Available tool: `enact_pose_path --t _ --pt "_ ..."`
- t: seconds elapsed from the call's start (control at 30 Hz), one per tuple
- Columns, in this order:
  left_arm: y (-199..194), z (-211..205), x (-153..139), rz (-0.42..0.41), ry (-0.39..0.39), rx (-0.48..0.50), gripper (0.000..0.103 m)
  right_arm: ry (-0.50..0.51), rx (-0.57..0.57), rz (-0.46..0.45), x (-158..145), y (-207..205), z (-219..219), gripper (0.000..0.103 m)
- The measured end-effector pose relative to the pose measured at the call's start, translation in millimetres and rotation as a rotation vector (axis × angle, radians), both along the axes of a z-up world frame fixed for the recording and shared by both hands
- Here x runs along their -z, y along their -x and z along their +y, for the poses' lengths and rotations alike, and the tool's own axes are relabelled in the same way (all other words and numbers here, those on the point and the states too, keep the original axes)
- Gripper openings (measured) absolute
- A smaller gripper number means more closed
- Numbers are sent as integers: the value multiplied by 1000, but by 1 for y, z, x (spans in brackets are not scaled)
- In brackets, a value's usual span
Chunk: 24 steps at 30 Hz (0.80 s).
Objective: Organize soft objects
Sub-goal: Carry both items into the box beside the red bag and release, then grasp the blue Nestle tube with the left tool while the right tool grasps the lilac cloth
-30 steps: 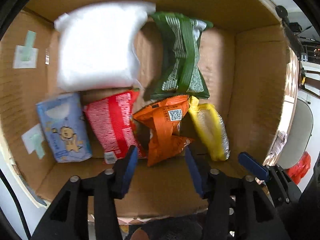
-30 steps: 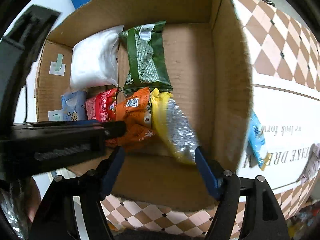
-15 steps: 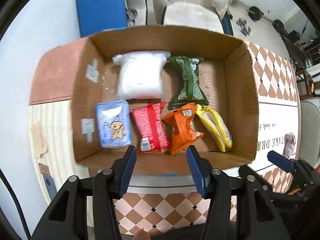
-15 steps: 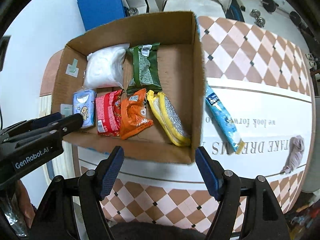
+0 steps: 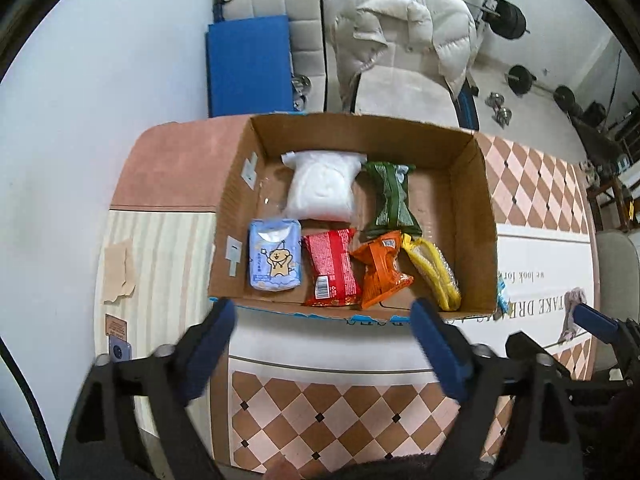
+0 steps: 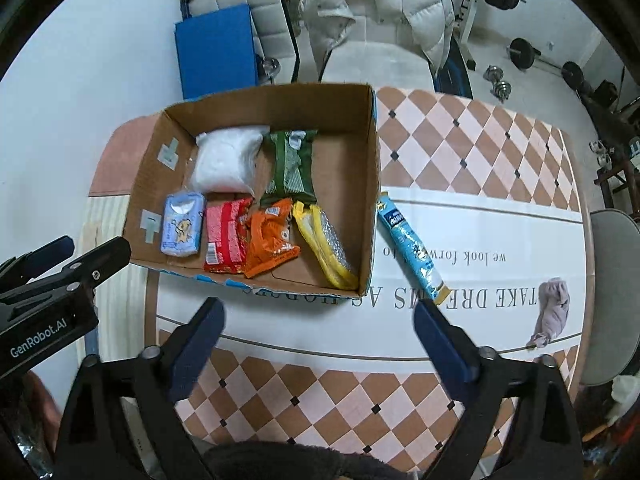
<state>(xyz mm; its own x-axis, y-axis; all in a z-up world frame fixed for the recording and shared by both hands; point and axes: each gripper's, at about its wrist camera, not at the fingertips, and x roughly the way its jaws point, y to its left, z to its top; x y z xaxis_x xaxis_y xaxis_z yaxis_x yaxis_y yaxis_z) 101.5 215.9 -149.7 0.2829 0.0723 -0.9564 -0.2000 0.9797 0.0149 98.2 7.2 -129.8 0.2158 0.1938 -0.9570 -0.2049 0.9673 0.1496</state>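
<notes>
A cardboard box [image 5: 486,216] [image 6: 370,184] on the table holds a white pack [image 5: 322,186], a green pouch [image 5: 390,200], a light blue tissue pack [image 5: 274,260], a red packet [image 5: 330,266], an orange packet [image 5: 380,268] and a yellow sponge pack [image 5: 434,272]. A blue tube-shaped packet [image 6: 410,246] lies on the table right of the box. A small grey cloth [image 6: 552,312] lies further right. My left gripper [image 5: 320,340] is open and empty, above the box's near edge. My right gripper [image 6: 316,336] is open and empty, high over the table in front of the box.
The table has a checkered cloth [image 6: 460,136] with a white lettered band. A chair with a white puffer jacket [image 5: 404,44] and a blue mat [image 5: 248,64] stand behind the table. Weights lie on the floor at the back right. A grey chair [image 6: 612,300] is at the right.
Both grippers have pulled up and back from inside the box to well above the table. The left gripper's jaws have opened wider. The items in the box have not moved.
</notes>
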Motion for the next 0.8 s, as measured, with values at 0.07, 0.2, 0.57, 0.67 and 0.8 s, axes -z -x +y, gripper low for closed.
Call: enact_pose_path --t 0.07,0.2,0.57,0.67,0.8 --pt "2 1 -7 -13 -4 -10 98 -5 1 -19 -7 2 -1 103" --pt "5 -4 -17 -37 -9 -14 100 -17 -2 -49 -19 5 -4 103" --pt "-24 -111 -5 37 143 103 100 -53 204 -20 -10 3 -111 103" --pt "-44 -165 21 107 166 193 100 -20 316 17 10 3 -169 103" --pt "-71 -224 72 247 215 241 100 26 467 65 39 6 -248 103"
